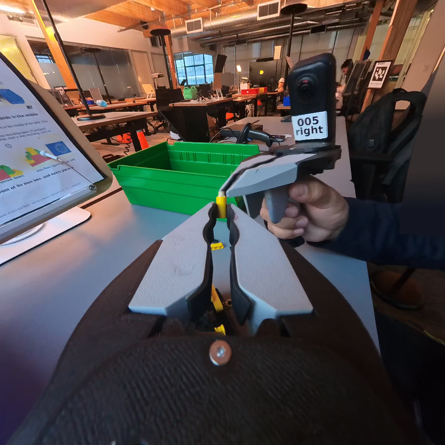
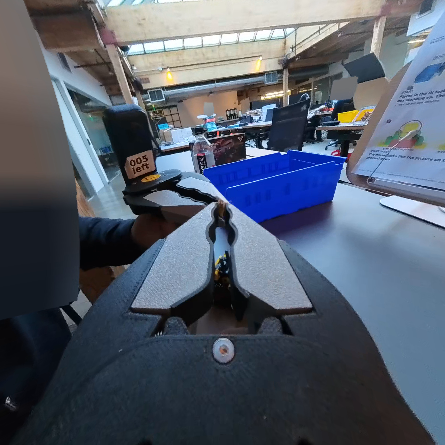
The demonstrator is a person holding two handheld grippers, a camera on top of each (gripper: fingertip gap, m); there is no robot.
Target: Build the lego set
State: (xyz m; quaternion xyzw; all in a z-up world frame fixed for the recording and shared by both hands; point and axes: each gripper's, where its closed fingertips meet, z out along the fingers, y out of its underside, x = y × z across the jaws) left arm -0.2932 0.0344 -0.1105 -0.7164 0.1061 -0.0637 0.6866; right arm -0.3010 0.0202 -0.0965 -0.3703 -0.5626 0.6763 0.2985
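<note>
My left gripper (image 1: 221,213) is shut on a small yellow cylindrical Lego piece (image 1: 221,204) and holds it upright above the grey table (image 1: 96,265). My right gripper (image 1: 223,190) comes in from the right, shut on a small tan pin (image 1: 221,192) right at the top of the yellow piece. In the right wrist view the right gripper (image 2: 221,213) pinches the tan pin (image 2: 221,206), with the left gripper (image 2: 192,192) just behind it. A yellow and black Lego assembly (image 1: 218,303) lies on the table below the fingers, also seen in the right wrist view (image 2: 222,267). A small yellow beam (image 1: 217,246) lies beside it.
A green bin (image 1: 183,173) stands just behind the grippers. A blue bin (image 2: 277,187) stands at the other side, with a water bottle (image 2: 202,154) and a Lego box (image 2: 228,149) behind it. An instruction sheet on a stand (image 1: 36,156) is at the table's far edge. Left and right tips are no more than a few centimetres apart.
</note>
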